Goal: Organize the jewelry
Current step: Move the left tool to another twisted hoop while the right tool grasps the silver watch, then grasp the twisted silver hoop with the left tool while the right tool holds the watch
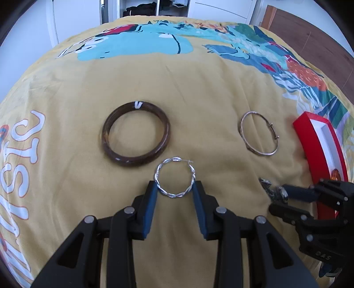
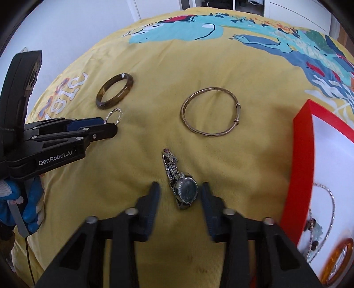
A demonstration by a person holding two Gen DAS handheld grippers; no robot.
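Observation:
A twisted silver hoop (image 1: 175, 177) lies on the yellow bedspread, its near half between the fingers of my open left gripper (image 1: 175, 188); it also shows in the right wrist view (image 2: 114, 115). A wristwatch (image 2: 182, 183) lies between the fingers of my open right gripper (image 2: 179, 190); in the left wrist view the watch (image 1: 273, 188) sits at that gripper's (image 1: 278, 199) tips. A brown bangle (image 1: 135, 134) (image 2: 115, 90) and a thin gold bangle (image 1: 258, 134) (image 2: 210, 111) lie farther out. A red jewelry box (image 2: 302, 168) (image 1: 314, 141) holds a chain (image 2: 325, 219) and an orange bangle (image 2: 338, 263).
The bedspread (image 1: 199, 93) carries a colourful print along its far side and white lettering at the left. A white wardrobe (image 1: 154, 8) stands beyond the bed, and wooden floor (image 1: 309, 39) shows at the right. The left gripper (image 2: 106, 128) reaches in from the left in the right wrist view.

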